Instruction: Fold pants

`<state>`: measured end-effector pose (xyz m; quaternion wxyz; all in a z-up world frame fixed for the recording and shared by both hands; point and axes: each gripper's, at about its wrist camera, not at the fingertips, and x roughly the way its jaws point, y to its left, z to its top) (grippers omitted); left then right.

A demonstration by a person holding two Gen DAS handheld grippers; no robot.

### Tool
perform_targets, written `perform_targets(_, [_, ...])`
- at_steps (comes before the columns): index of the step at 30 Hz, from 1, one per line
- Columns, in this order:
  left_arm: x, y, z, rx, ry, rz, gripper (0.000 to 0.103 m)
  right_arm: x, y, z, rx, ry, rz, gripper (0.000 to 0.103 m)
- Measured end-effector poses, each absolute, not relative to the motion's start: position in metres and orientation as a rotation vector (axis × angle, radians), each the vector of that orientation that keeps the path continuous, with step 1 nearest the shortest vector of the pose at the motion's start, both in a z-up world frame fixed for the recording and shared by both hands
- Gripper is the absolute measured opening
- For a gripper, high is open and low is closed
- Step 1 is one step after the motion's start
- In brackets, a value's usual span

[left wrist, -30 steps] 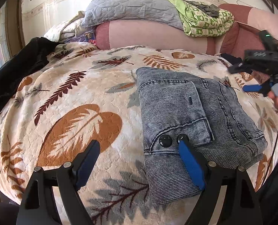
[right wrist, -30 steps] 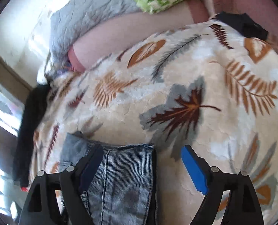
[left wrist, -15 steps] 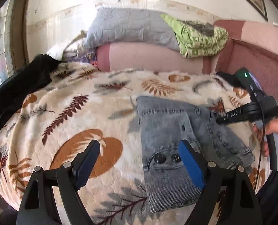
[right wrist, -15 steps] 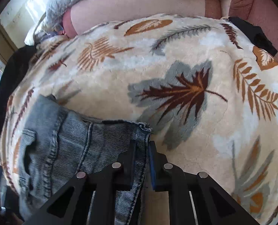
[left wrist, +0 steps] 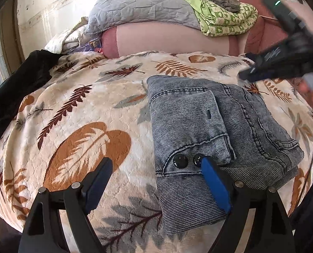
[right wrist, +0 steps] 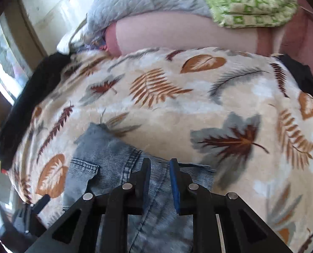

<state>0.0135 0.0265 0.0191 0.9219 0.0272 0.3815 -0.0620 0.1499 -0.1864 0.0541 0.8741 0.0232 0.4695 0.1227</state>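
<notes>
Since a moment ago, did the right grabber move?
Yes. In the left wrist view the right gripper sat over the right edge of the jeans; now it hangs beyond their far right corner, off the denim.

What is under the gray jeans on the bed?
The folded jeans lie on the leaf-print blanket, which shows all around them. The blanket part right beneath them is covered, so anything else there cannot be seen.

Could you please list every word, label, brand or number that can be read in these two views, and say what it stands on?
No text can be read in either view.
The black right gripper is motion-blurred; any marking on its body is illegible.
The folded grey-blue denim pants show two black buttons but no legible label.
</notes>
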Motion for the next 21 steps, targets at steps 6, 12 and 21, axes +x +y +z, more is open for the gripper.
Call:
perform_targets(6, [0.012,0.035,0.026,0.001,0.773,-0.148,0.086,0.154,-0.193,0.035,-0.016,1.079,0.201,0.048])
perform_targets(12, [0.025,0.086,0.037,-0.423,0.810,-0.278,0.086,0.169,-0.166,0.088,0.004,1.032,0.325,0.075])
perform_targets(21, [0.043,0.077,0.018,-0.609,0.994,-0.384,0.086,0.238,-0.033,0.075,-0.234,1.257,0.471,0.075])
